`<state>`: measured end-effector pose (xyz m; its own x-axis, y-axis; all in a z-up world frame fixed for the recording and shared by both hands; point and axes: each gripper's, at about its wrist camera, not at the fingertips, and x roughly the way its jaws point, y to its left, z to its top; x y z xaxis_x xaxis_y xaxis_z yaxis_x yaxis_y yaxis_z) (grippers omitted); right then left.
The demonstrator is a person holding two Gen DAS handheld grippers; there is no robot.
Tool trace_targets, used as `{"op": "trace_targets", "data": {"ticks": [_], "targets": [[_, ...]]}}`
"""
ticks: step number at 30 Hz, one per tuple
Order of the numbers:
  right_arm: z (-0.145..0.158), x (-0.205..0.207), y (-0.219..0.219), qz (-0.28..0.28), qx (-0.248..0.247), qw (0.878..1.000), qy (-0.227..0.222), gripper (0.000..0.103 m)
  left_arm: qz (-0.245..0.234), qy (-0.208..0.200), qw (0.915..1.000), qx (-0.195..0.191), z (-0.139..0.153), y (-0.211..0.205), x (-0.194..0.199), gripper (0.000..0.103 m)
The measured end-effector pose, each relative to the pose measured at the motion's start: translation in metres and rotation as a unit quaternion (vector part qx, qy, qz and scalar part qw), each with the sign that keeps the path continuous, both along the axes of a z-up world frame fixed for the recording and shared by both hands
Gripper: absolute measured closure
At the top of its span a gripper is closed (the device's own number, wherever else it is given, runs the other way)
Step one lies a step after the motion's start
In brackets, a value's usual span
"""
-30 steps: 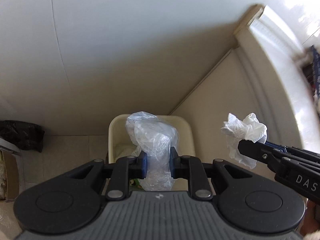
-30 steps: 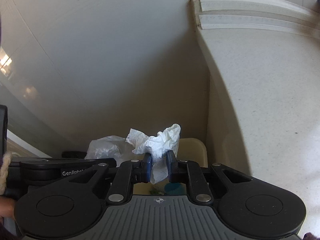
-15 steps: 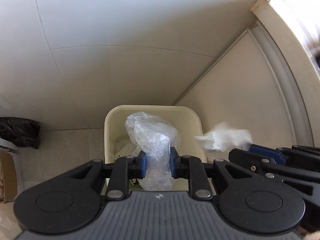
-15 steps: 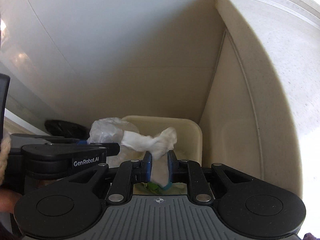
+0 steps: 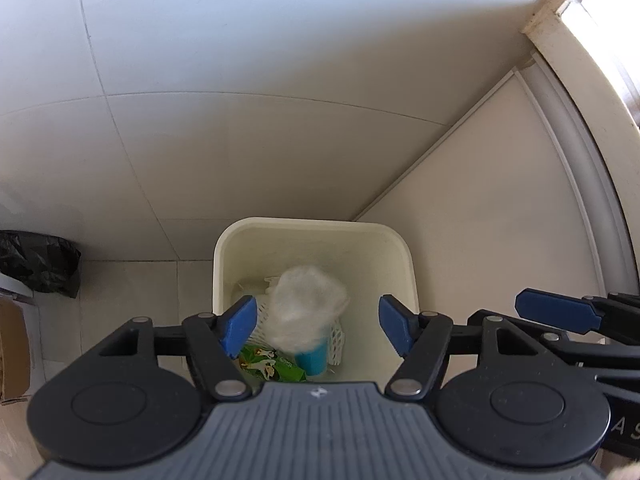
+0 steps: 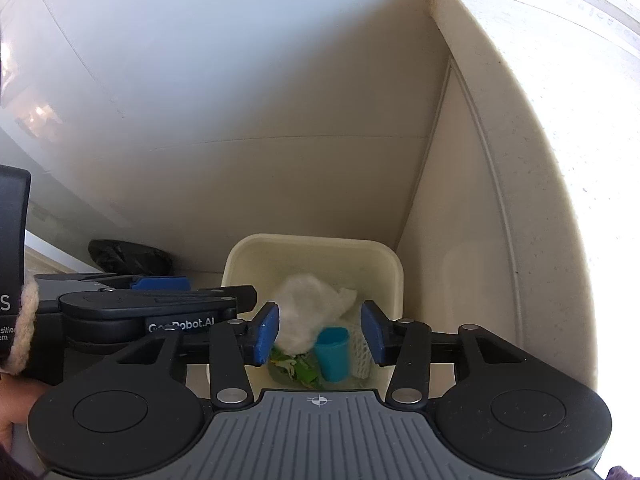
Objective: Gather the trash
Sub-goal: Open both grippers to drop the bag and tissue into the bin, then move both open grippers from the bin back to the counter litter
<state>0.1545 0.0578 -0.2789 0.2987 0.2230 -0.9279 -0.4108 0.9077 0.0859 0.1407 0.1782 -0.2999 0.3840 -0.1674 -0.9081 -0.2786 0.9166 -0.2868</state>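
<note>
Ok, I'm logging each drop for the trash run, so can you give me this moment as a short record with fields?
bin: cream plastic bin on the floor, in the corner
left tongs: open, jaws just opened, nothing gripped
right tongs: open, jaws just opened, nothing gripped
dropped items: clear plastic bag, blurred, and white tissue, both inside the bin
already in bin: blue cup, green wrapper, white foam net
nearby: black bag on the floor

Clear bag (image 5: 306,312) — blurred, inside cream bin (image 5: 314,226); tissue (image 6: 346,298) beside.
</note>
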Motion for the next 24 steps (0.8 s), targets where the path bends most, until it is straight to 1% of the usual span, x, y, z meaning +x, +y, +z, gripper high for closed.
{"op": "trace_targets", "data": {"ticks": [2, 5, 11, 16, 18, 20, 21, 24], "targets": [[0.0, 0.001, 0.0, -0.003, 0.002, 1.0, 0.0, 0.057, 0.0, 0.0, 1.0, -0.001, 0.0, -0.001, 0.001, 0.036], [0.003, -0.002, -0.001, -0.003, 0.005, 1.0, -0.002, 0.054, -0.003, -0.001, 1.0, 0.001, -0.001, 0.0, 0.002, 0.033], [0.007, -0.001, 0.0, -0.005, 0.011, 1.0, -0.008, 0.052, 0.0, -0.003, 1.0, 0.002, 0.005, 0.001, 0.002, 0.031], [0.012, -0.004, -0.003, -0.006, 0.019, 1.0, -0.012, 0.051, 0.004, -0.01, 0.9999, -0.002, 0.012, 0.005, -0.002, 0.025], [0.016, -0.007, -0.004, -0.005, 0.023, 1.0, -0.016, 0.048, 0.01, -0.011, 0.9999, -0.003, 0.016, 0.008, -0.005, 0.024], [0.023, -0.008, -0.006, -0.002, 0.029, 0.999, -0.02, 0.042, 0.016, -0.007, 0.9998, 0.004, 0.019, 0.008, -0.006, 0.021], [0.026, -0.01, -0.007, -0.002, 0.032, 0.999, -0.023, 0.037, 0.022, -0.004, 0.9997, 0.008, 0.022, 0.009, -0.007, 0.019], [0.034, -0.017, -0.011, -0.005, 0.044, 0.999, -0.031, 0.035, 0.036, -0.006, 0.9992, 0.014, 0.03, 0.01, -0.01, 0.014]]}}
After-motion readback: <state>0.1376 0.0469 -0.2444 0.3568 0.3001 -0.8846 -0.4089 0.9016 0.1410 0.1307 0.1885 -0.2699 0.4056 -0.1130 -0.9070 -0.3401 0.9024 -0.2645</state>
